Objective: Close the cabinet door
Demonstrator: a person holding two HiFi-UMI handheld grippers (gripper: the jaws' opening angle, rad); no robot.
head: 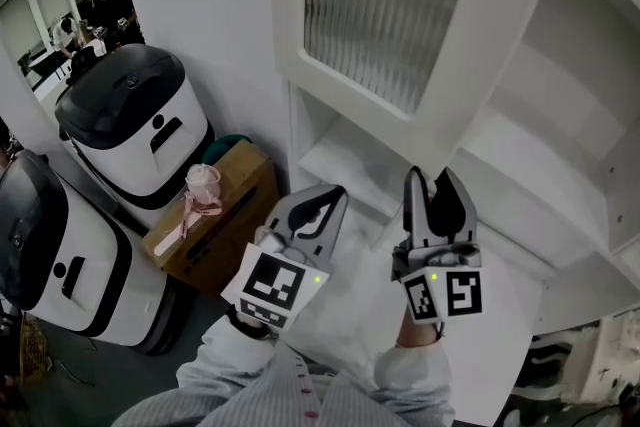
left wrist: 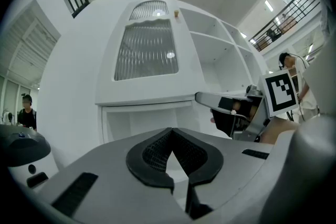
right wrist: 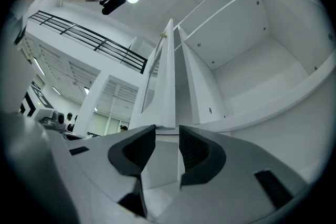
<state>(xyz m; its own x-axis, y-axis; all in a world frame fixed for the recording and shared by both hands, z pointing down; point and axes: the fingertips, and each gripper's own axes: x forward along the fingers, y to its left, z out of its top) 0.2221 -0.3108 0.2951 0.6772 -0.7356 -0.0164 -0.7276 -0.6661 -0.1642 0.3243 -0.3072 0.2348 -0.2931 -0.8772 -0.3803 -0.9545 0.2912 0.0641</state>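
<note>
The white cabinet door [head: 470, 65], with a ribbed glass panel [head: 380, 5], stands swung open to the left of the cabinet's shelves [head: 560, 145]. My right gripper [head: 432, 175] points up at the door's lower corner. In the right gripper view the door [right wrist: 168, 76] is edge-on just beyond the right gripper [right wrist: 167, 131]; its jaws stand apart and the pads are not pressed on it. My left gripper [head: 338, 192] hovers beside it to the left, tips together and empty. The left gripper view shows the left gripper [left wrist: 171, 131], the door's face [left wrist: 147, 55] and the right gripper's finger [left wrist: 220, 98].
Two white machines with dark domed tops [head: 130, 125] [head: 60, 255] stand on the floor at the left. Beside them is a cardboard box [head: 235, 205] with a pink cup [head: 203, 185] on it. People stand far back at the upper left [head: 100, 0].
</note>
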